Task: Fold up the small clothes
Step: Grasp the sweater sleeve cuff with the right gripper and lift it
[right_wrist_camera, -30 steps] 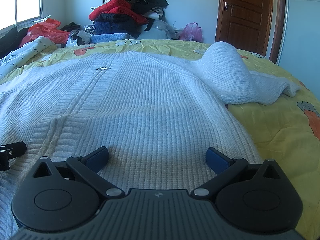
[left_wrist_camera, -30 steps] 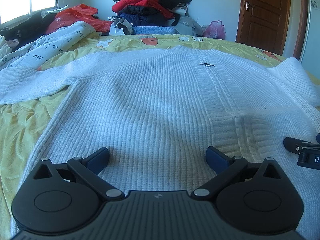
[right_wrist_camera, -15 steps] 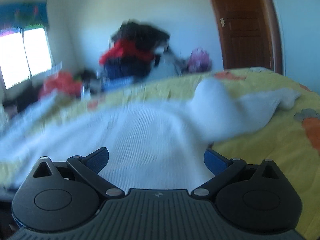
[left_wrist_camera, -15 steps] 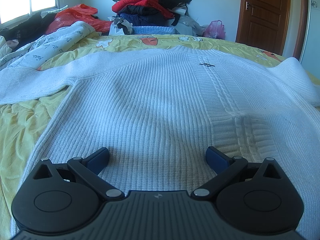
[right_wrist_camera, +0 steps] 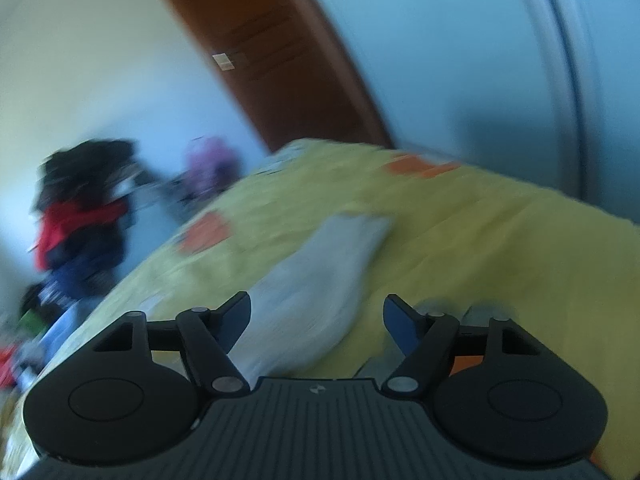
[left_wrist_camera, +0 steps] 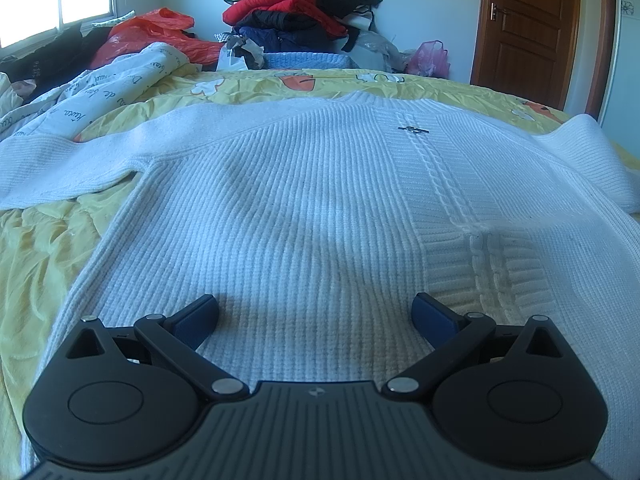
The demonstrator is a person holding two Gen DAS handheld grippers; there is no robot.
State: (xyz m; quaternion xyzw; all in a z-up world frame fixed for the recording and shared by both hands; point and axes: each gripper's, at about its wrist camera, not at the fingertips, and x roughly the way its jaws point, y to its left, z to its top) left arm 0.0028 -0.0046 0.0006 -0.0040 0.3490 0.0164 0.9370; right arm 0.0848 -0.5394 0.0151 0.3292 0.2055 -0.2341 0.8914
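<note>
A white ribbed knit sweater (left_wrist_camera: 320, 200) lies flat, front up, on a yellow bedspread (left_wrist_camera: 36, 248); both sleeves stretch out sideways. My left gripper (left_wrist_camera: 314, 314) hovers open over the sweater's lower hem, nothing between its fingers. The right wrist view is blurred and tilted. It shows the sweater's right sleeve (right_wrist_camera: 320, 280) lying on the bedspread (right_wrist_camera: 500, 248), running forward from between the fingers. My right gripper (right_wrist_camera: 316, 316) is above that sleeve. Its jaws are closing, and the pads stand apart from the cloth.
A heap of red, black and blue clothes (left_wrist_camera: 296, 12) rises behind the bed. An orange bag (left_wrist_camera: 152, 28) and a printed white quilt (left_wrist_camera: 100, 80) lie at the left. A brown door (left_wrist_camera: 528, 24) stands at the back right.
The right gripper swung quickly to the right and rolled, from the sweater's hem to the right sleeve; its jaws have narrowed. It has left the left wrist view. The left gripper stayed still.
</note>
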